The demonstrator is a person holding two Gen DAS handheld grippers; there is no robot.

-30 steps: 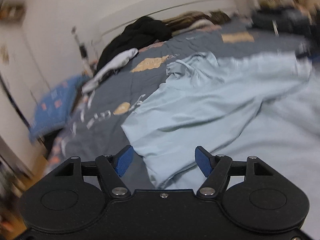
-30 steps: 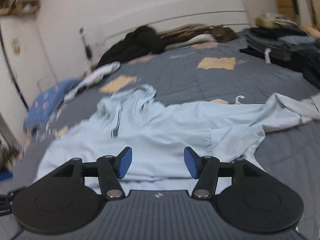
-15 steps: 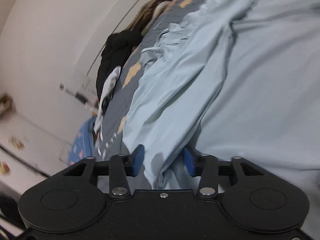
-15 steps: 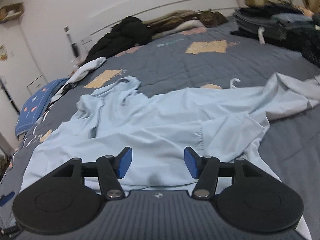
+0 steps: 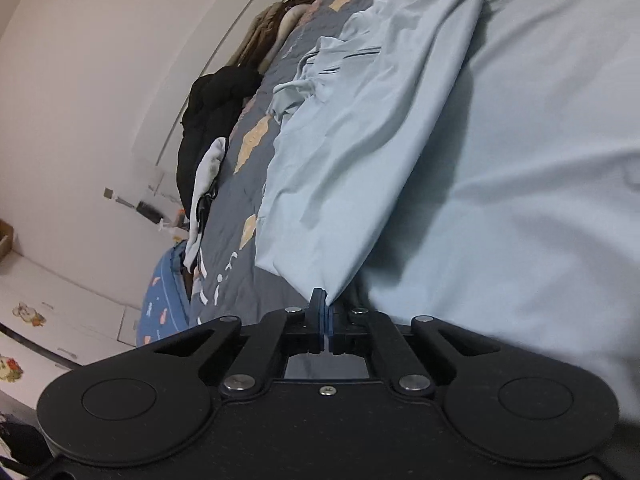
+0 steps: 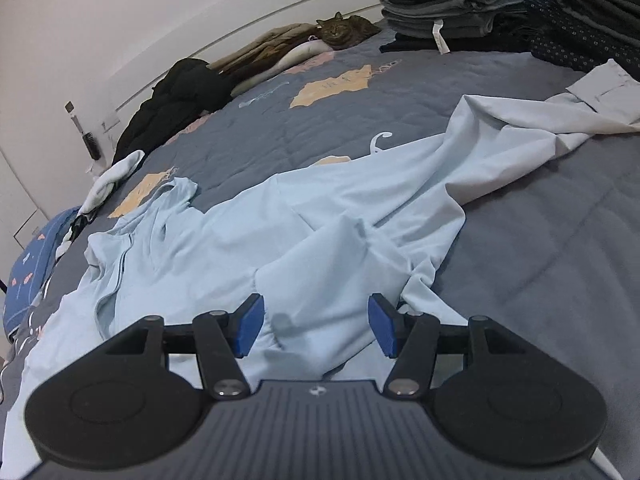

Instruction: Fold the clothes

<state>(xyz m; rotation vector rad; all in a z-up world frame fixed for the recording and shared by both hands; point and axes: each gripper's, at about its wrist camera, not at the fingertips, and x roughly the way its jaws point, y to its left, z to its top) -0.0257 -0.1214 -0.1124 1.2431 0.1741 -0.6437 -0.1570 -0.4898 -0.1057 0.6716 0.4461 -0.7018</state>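
1. Two grippers work over one pale blue shirt that lies spread and rumpled across a grey quilt on a bed.
2. Nearest in the left wrist view, the left gripper has its blue pads pressed together on a corner of the shirt's edge; the cloth runs up and away from that pinch as a taut fold, and the whole view is rolled to one side.
3. Nearest in the right wrist view, the right gripper hovers with its blue fingers standing apart, at a middling width. A bunched fold of the shirt lies between and just beyond them, but the pads do not press on it.
4. Further out, the shirt's collar lies toward the left of the right wrist view, and one long sleeve trails off to the right, ending in a cuff.
5. Beyond the shirt, the quilt shows tan patches.
6. At the far side, a black jacket is heaped by the headboard, a tabby cat lies beside it, and a stack of folded dark clothes sits at the far right.
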